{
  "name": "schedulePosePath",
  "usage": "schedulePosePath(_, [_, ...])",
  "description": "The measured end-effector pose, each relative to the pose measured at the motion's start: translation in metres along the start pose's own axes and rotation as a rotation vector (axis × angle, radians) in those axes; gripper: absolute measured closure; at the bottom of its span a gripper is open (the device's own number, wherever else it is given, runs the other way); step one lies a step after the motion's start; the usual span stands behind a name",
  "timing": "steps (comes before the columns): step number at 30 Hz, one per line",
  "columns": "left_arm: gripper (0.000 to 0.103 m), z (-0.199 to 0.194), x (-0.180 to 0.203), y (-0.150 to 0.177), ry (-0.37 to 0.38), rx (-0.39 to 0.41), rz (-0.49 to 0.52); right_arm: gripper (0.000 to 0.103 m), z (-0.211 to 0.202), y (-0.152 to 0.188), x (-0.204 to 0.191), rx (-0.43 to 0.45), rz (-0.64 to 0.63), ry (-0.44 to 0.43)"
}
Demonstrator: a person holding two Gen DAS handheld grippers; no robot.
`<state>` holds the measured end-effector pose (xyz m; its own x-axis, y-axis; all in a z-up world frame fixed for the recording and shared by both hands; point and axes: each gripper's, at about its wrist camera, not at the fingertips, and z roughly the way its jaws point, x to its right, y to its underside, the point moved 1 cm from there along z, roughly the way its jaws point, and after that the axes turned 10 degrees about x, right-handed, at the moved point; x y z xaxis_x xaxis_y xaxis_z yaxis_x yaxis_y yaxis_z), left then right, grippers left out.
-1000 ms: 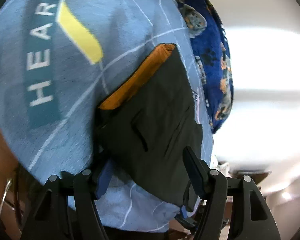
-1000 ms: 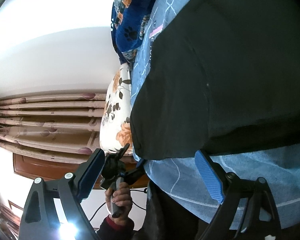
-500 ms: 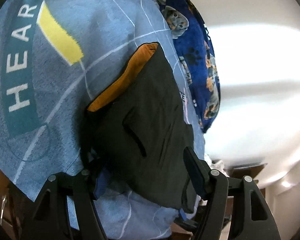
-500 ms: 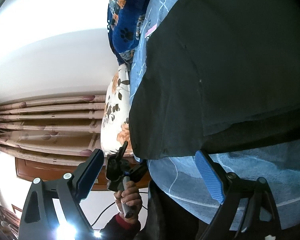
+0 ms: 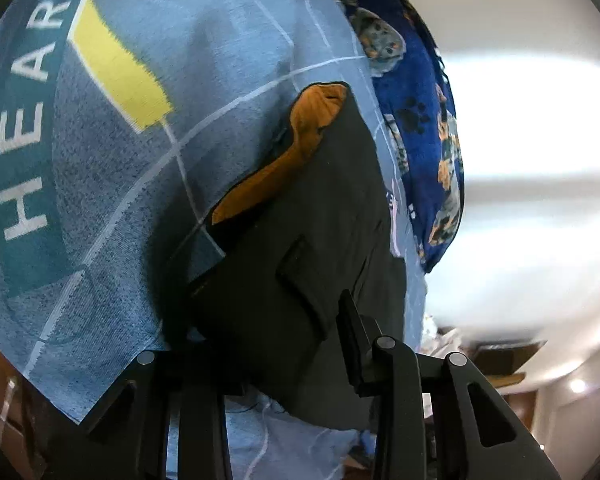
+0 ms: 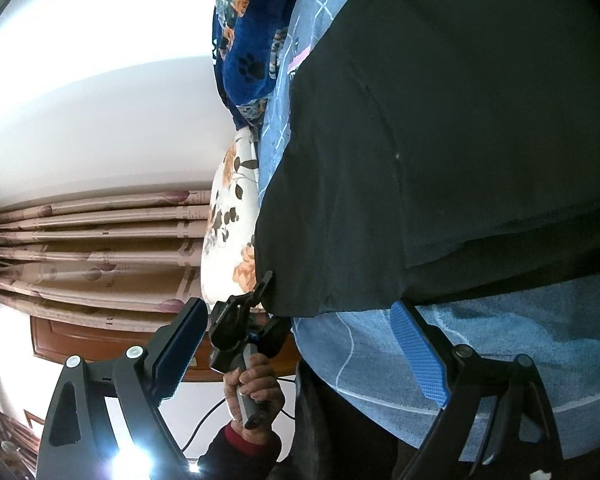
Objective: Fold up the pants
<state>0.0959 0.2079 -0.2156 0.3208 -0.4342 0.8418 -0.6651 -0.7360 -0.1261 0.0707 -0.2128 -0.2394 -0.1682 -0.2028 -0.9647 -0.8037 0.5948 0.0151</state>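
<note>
Black pants [image 5: 312, 240] with an orange lining at the waistband [image 5: 276, 168] lie on a blue printed bedspread [image 5: 100, 140]. My left gripper [image 5: 268, 340] has its jaws apart with the near waist edge of the pants bunched between the fingers; whether the pads press the cloth is hidden. In the right wrist view the pants [image 6: 440, 140] fill the upper right. My right gripper [image 6: 300, 340] is open, its jaws wide apart, just off the pants' lower hem at the bed's edge.
A dark blue paw-print blanket [image 5: 420, 100] lies along the far side of the bed, also in the right view [image 6: 248, 40]. A floral pillow [image 6: 228, 220] sits beside it. Curtains [image 6: 92, 248] and a white wall are beyond. The other hand holding the left gripper [image 6: 252, 380] shows below.
My left gripper has moved closer onto the pants' waist edge; the orange waistband has crumpled and lifted. The right gripper has barely moved.
</note>
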Motion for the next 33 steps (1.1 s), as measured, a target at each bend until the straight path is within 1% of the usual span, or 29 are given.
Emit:
schedulePosePath(2, [0.062, 0.000, -0.004, -0.001, 0.025, 0.015, -0.050, 0.011, 0.001, 0.000, 0.000, -0.001, 0.000, 0.001])
schedulePosePath(4, [0.062, 0.000, -0.004, -0.001, 0.029, 0.029, -0.052, 0.011, 0.001, -0.001, -0.001, -0.003, -0.001, 0.003])
schedulePosePath(6, [0.062, 0.000, 0.003, 0.001, 0.013, 0.032, 0.004, 0.011, 0.001, -0.002, -0.001, -0.002, -0.003, 0.003])
schedulePosePath(7, [0.063, 0.000, 0.007, 0.001, -0.008, 0.031, 0.043, 0.011, 0.001, -0.001, -0.002, -0.002, -0.003, 0.004])
schedulePosePath(8, [0.070, 0.000, 0.012, 0.002, -0.043, 0.036, 0.087, 0.011, 0.000, -0.001, -0.002, -0.002, -0.004, 0.004])
schedulePosePath(9, [0.073, -0.001, 0.016, 0.003, -0.060, 0.041, 0.116, 0.011, 0.000, -0.001, -0.002, -0.002, -0.005, 0.004])
schedulePosePath(11, [0.076, -0.004, 0.028, 0.006, -0.086, 0.058, 0.182, 0.011, 0.000, -0.001, -0.002, -0.002, -0.007, 0.007])
schedulePosePath(13, [0.078, -0.009, 0.049, 0.012, -0.104, 0.084, 0.281, 0.011, -0.002, -0.002, -0.004, 0.001, -0.014, 0.009])
schedulePosePath(15, [0.078, -0.016, 0.077, 0.020, -0.094, 0.115, 0.397, 0.011, -0.006, -0.004, -0.009, 0.016, -0.028, 0.009])
schedulePosePath(16, [0.078, -0.020, 0.096, 0.026, -0.076, 0.132, 0.467, 0.010, -0.008, -0.006, -0.011, 0.024, -0.033, 0.007])
schedulePosePath(19, [0.078, -0.026, 0.133, 0.043, -0.032, 0.162, 0.598, 0.010, -0.015, -0.011, -0.016, 0.048, -0.037, -0.006])
schedulePosePath(22, [0.078, -0.024, 0.170, 0.065, 0.011, 0.174, 0.720, 0.010, -0.023, -0.017, -0.020, 0.074, -0.045, -0.014])
schedulePosePath(26, [0.078, -0.011, 0.202, 0.088, 0.042, 0.158, 0.813, 0.010, -0.038, -0.028, -0.025, 0.120, -0.046, -0.030])
schedulePosePath(30, [0.078, 0.001, 0.223, 0.104, 0.061, 0.138, 0.860, 0.010, -0.052, -0.039, -0.031, 0.158, -0.047, -0.055])
schedulePosePath(33, [0.078, 0.012, 0.238, 0.119, 0.070, 0.124, 0.907, 0.010, -0.059, -0.046, -0.037, 0.170, -0.046, -0.081])
